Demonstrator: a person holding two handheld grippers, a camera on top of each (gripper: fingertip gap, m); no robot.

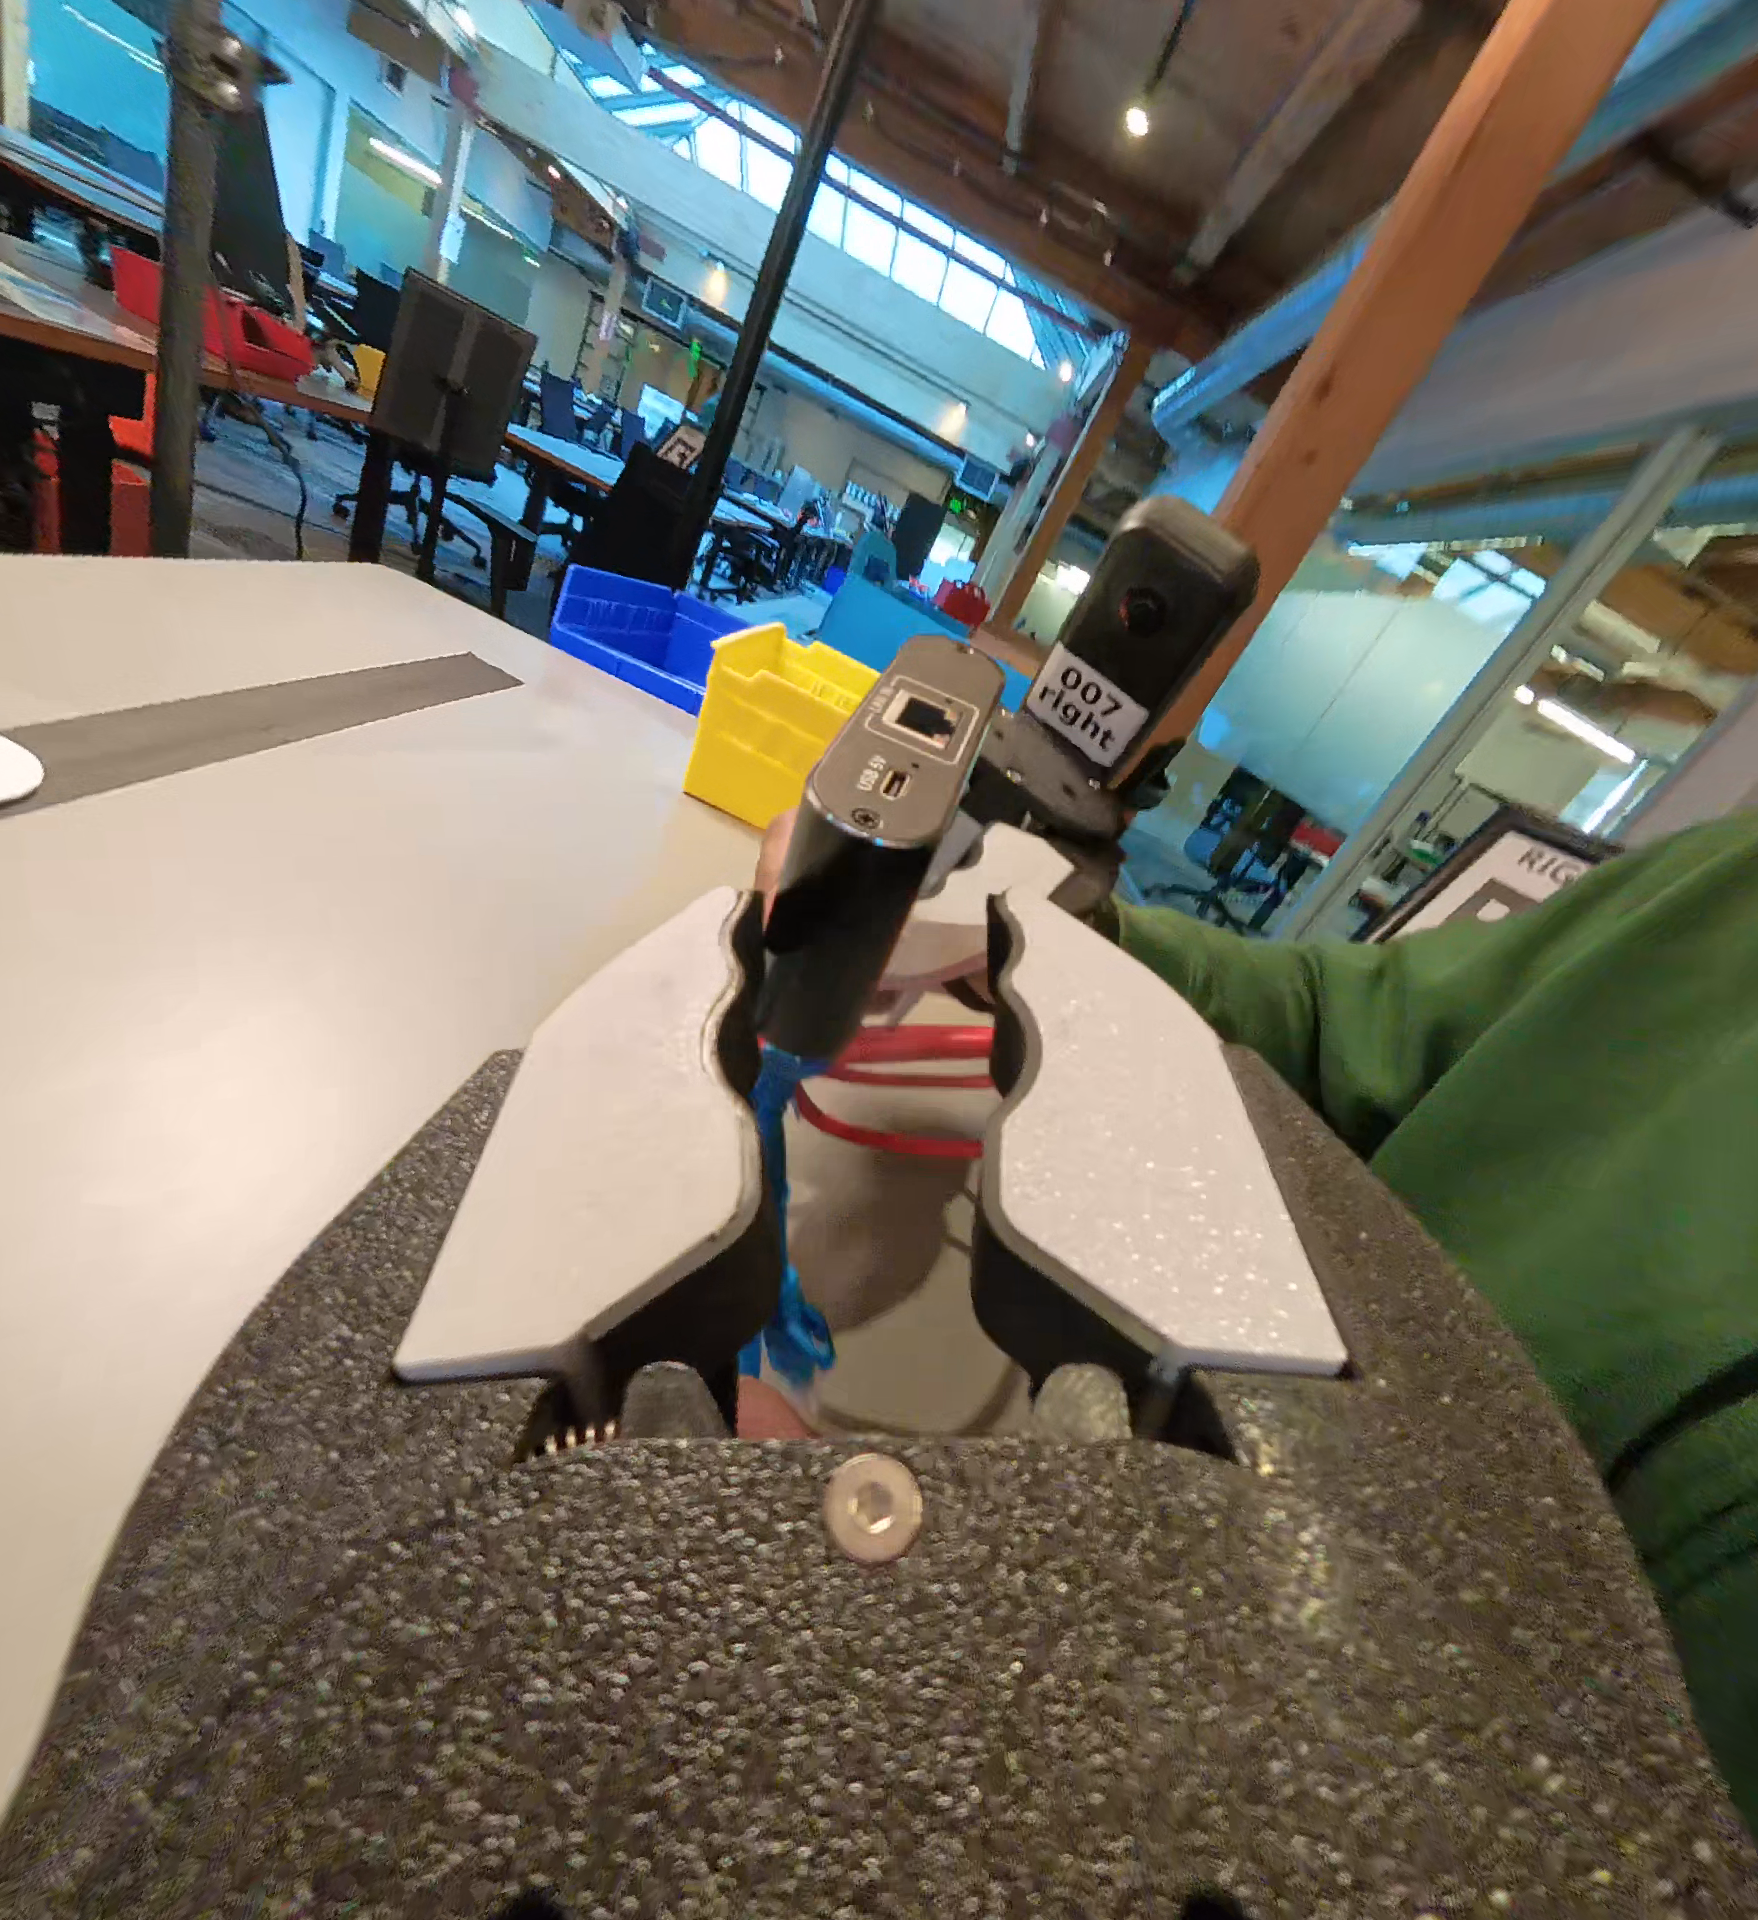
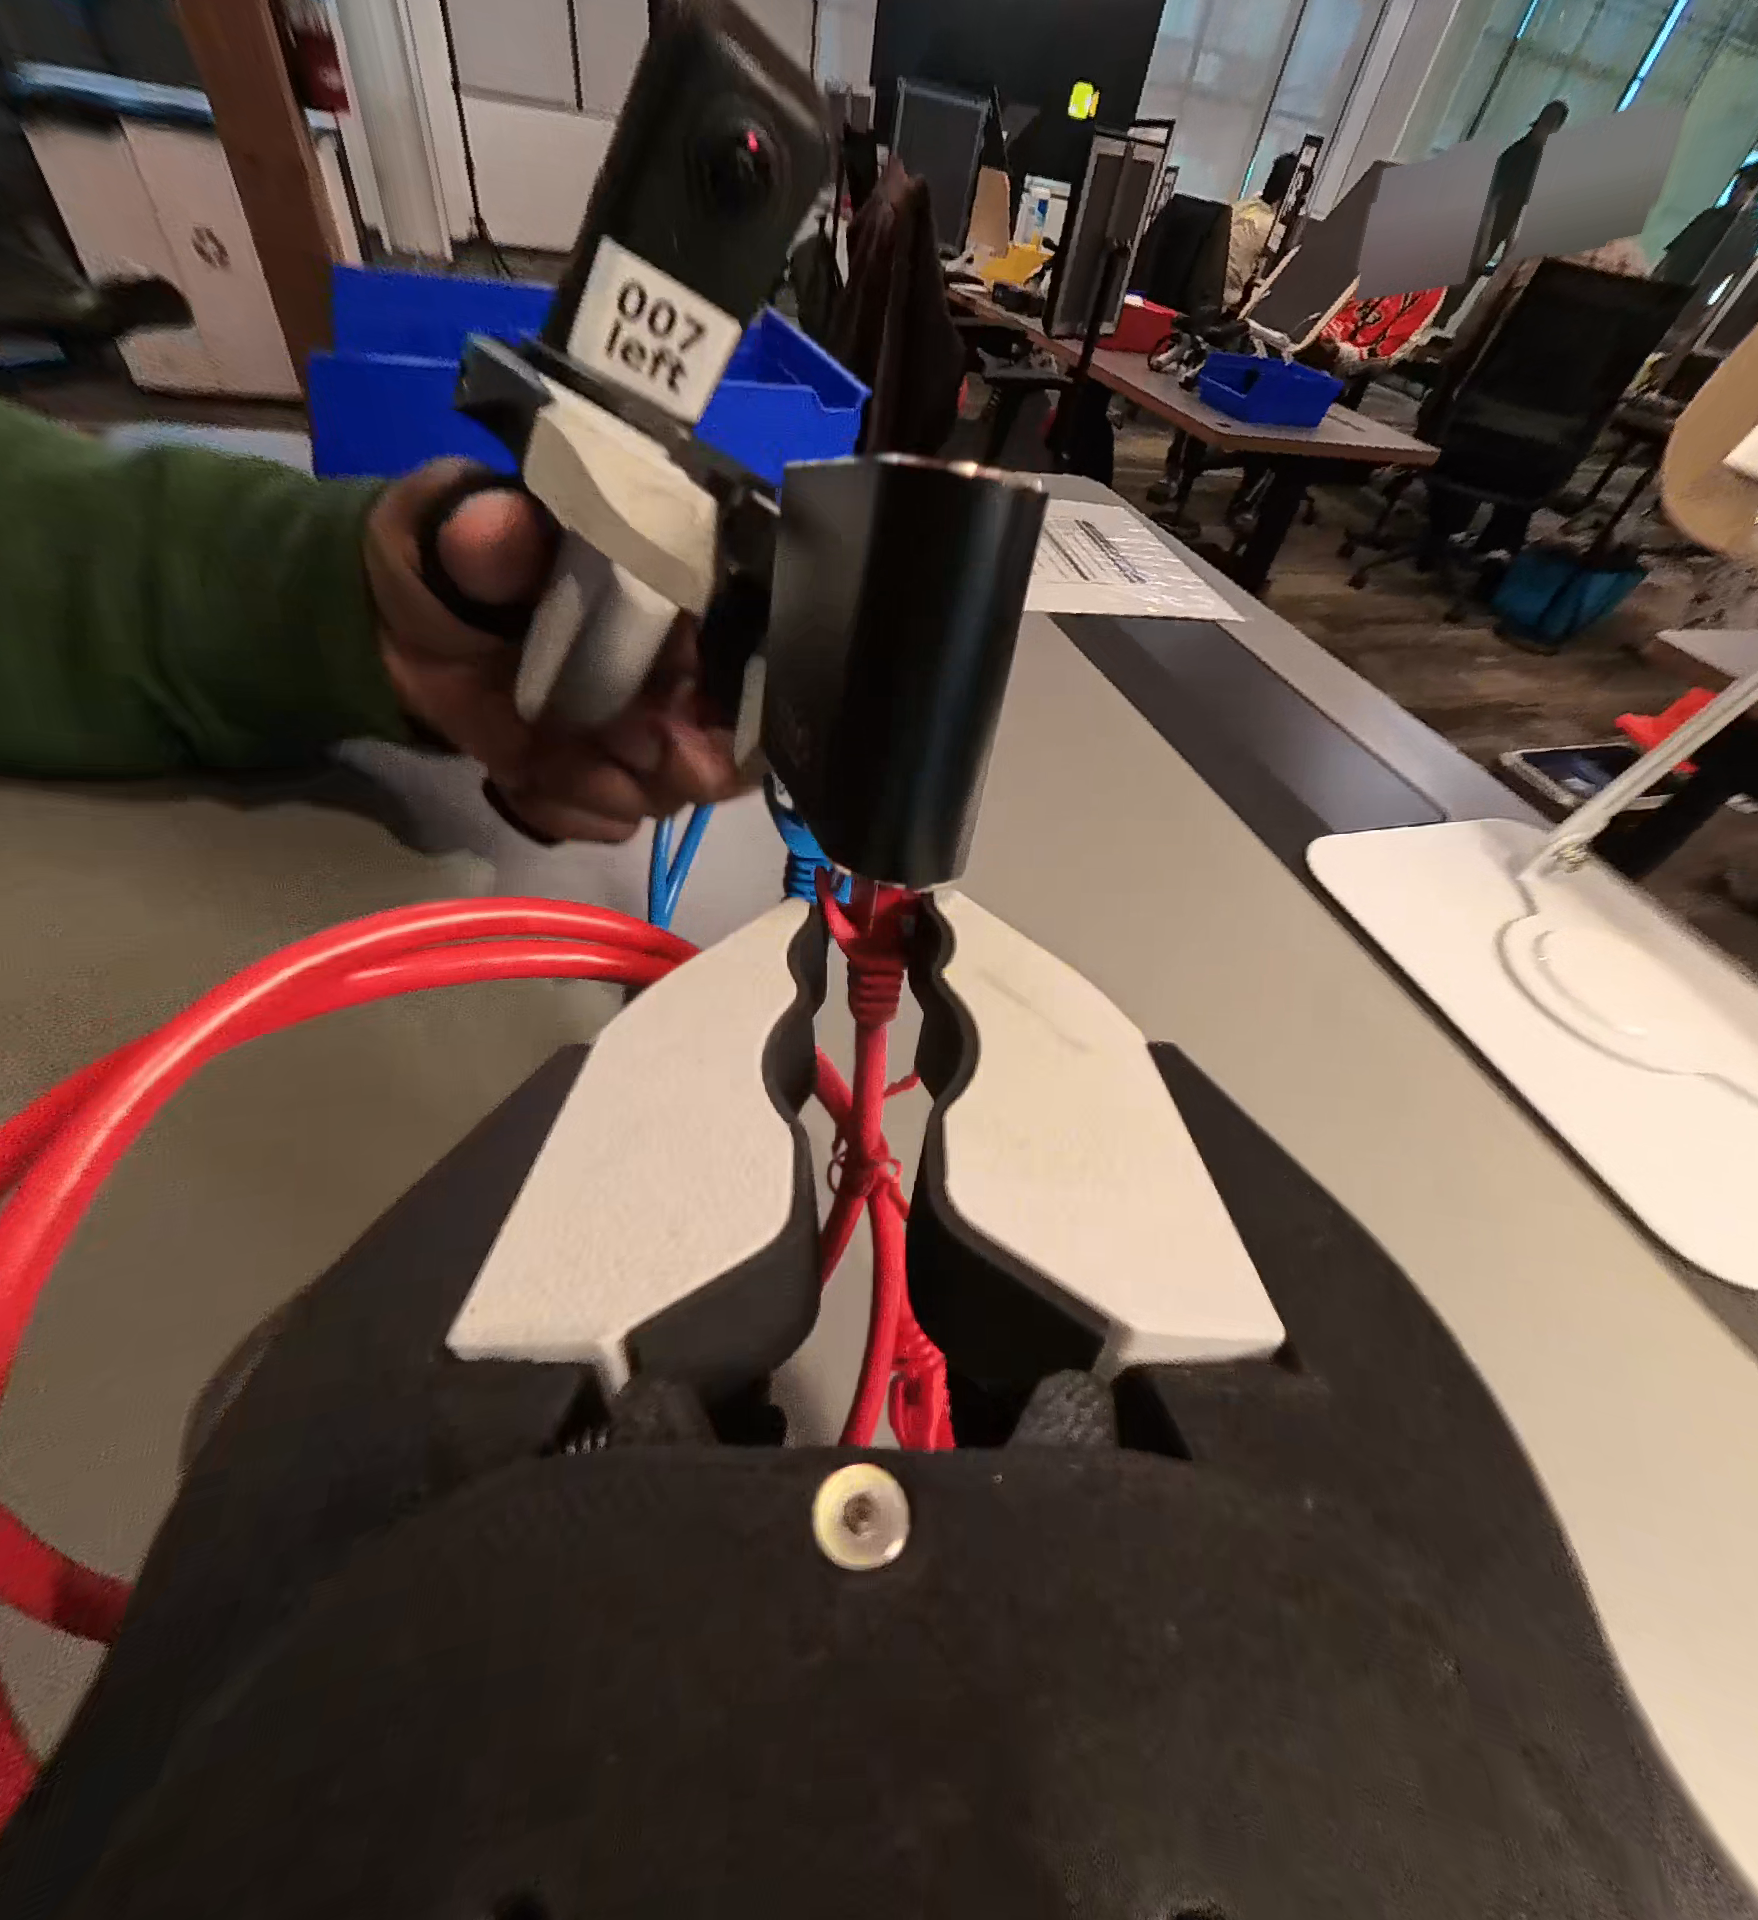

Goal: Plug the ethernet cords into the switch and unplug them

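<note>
**Switch held in the air between both grippers, red cord at its lower end**

Switch (image 1: 859, 831) is off the table, a dark oblong block tilted up and away in the left wrist view. Left gripper (image 1: 870, 925) has it between its tips: left finger (image 1: 626, 1122) pressed against the switch side. Right finger looks apart from it in this view, so jaws are at medium width and contact on that side I can't confirm. Top end face shows one empty ethernet port (image 1: 925, 719) and a small slot below it.

Blue cord (image 1: 776, 1195) hangs from the switch's lower end down through the left jaws. In the right wrist view its plug (image 2: 800, 831) sits at the bottom left edge of the switch (image 2: 896, 675).

Right gripper (image 2: 870, 925) is directly under the switch, jaws narrow, pinching the red cord (image 2: 870, 997) at its plug boot. Plug tip meets the switch underside; can't tell whether it is seated or just out. Rest of the red cord loops off to the left over the grey table (image 2: 1166, 935).

Person's hand (image 2: 501, 644), green sleeve, holds the left gripper handle. White lamp base (image 2: 1581, 1039) on the table to the right. Yellow bin (image 1: 761, 717) and blue bin (image 1: 626, 623) at the far table edge.
</note>
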